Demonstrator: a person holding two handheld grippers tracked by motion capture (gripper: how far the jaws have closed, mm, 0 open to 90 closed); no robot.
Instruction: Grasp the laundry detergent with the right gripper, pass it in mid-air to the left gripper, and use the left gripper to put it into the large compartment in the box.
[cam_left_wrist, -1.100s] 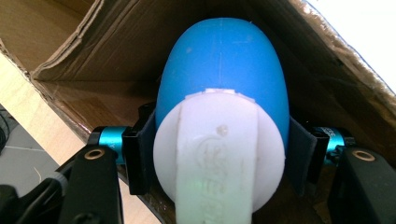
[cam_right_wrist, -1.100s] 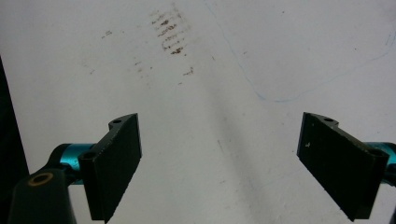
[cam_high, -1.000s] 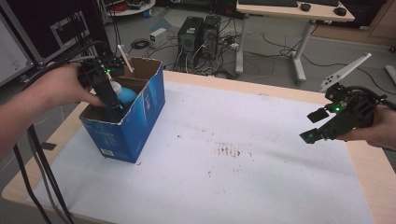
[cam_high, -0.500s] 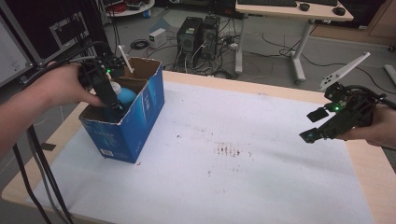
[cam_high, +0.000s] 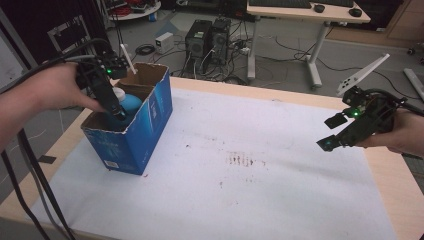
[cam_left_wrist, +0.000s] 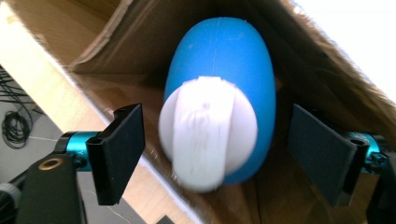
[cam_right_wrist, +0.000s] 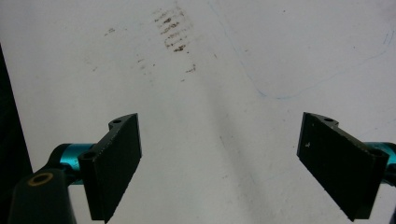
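A blue egg-shaped object (cam_left_wrist: 219, 65) with a white cap (cam_left_wrist: 205, 135) lies inside an open blue cardboard box (cam_high: 145, 125) at the table's left. My left gripper (cam_high: 117, 112) reaches down into the box. Its jaws have just been opening, and in the left gripper view they stand wide on either side of the object (cam_high: 131, 102) with a gap at each pad, so my left gripper (cam_left_wrist: 220, 156) grips nothing. At the right side of the table my right gripper (cam_high: 331, 132) hovers open above the white sheet, and nothing lies between its jaws (cam_right_wrist: 233, 163).
A white sheet (cam_high: 260, 190) with a brownish smear (cam_high: 242, 160) covers the wooden table (cam_high: 395, 170). Behind the table, computer towers (cam_high: 207, 40), cables and a desk (cam_high: 310, 15) stand on the floor. A cable hangs off the table's left side (cam_high: 30, 170).
The left jaws have spread apart around the blue object inside the box. Both hands stay about where they were.
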